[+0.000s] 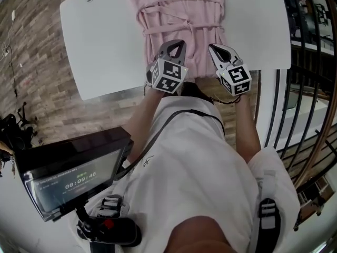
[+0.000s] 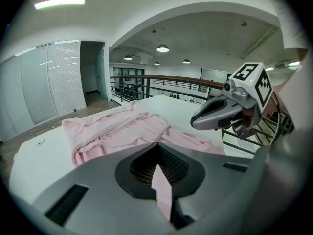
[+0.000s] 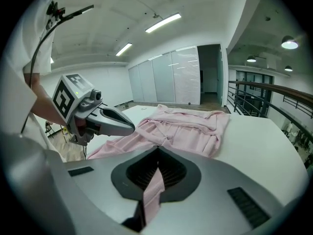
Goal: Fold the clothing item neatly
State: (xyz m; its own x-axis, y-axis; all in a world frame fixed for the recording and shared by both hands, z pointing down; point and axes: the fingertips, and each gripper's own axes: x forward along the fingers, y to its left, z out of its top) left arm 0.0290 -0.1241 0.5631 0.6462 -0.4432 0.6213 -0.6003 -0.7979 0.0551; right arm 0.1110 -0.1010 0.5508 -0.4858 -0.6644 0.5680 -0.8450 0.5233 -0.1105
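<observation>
Head view: the pink garment [image 1: 179,9] lies on the white desk [image 1: 105,41], with its long axis running 12 to 6 o'clock. The left hand-held gripper [image 1: 175,44] and right hand-held gripper [image 1: 215,48] sit side by side at its 6 o'clock edge, equally near.

Left gripper view: the jaws are pressed together, pinching pink fabric.

Right gripper view: identical pinch. The garment's bulk lies toward 12 o'clock, so the fold likely travels that way.

We see a pale pink garment [image 1: 181,12] lying rumpled along the white desk [image 1: 100,46], thin ties crossing its middle. Its near edge reaches the desk's front, where the left tool [image 1: 175,45] and right tool [image 1: 217,49] each pinch a fold.
</observation>
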